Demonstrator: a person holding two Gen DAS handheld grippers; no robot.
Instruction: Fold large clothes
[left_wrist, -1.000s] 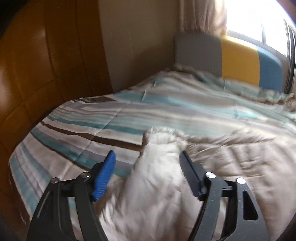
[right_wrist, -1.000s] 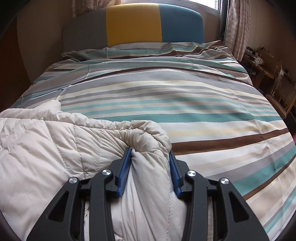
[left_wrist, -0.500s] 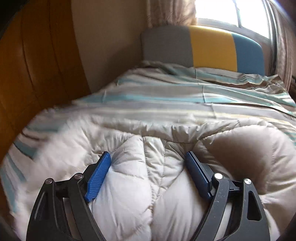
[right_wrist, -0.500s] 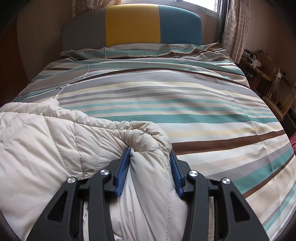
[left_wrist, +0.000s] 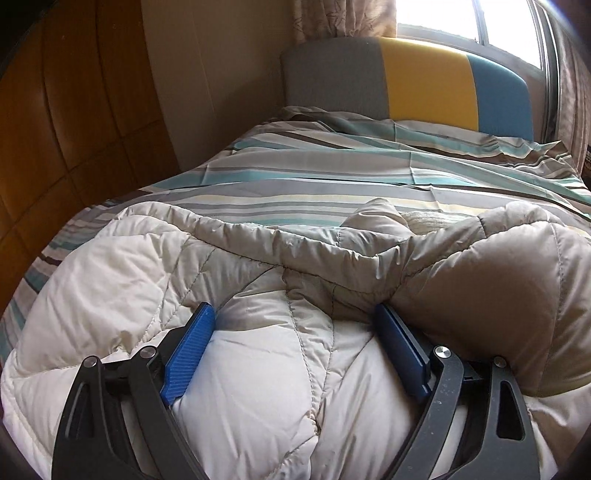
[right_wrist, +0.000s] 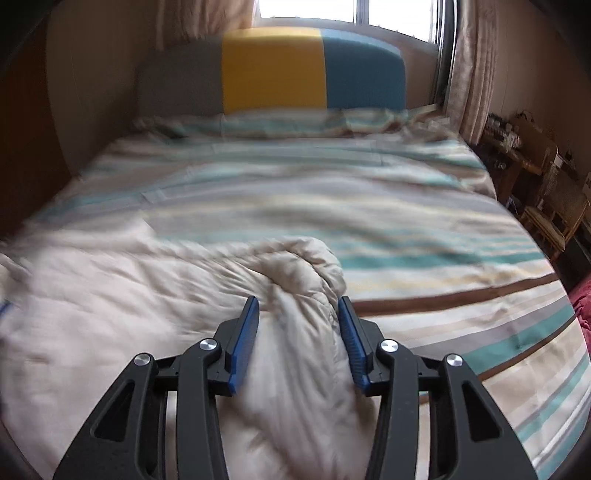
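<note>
Cream puffer coat (left_wrist: 258, 354) lies bunched on the striped bed (left_wrist: 332, 184); the left gripper (left_wrist: 295, 317) straddles it, jaws opening wide. On the right view, the right gripper (right_wrist: 298, 306) is opening, a coat fold (right_wrist: 295, 332) between its pads.

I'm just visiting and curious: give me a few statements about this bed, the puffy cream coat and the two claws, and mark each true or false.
1. The puffy cream coat lies on a bed with a striped cover. True.
2. The headboard is one plain colour. False: it has grey, yellow and blue panels.
3. The left claw is shut tight with nothing between its blue pads. False: it is opening wide, with quilted coat fabric between the pads.
4. A bunched fold of the coat sits between the pads of the right claw. True.
5. The window is behind the headboard. True.
6. The coat covers the whole bed. False: it covers only the near end.
</note>
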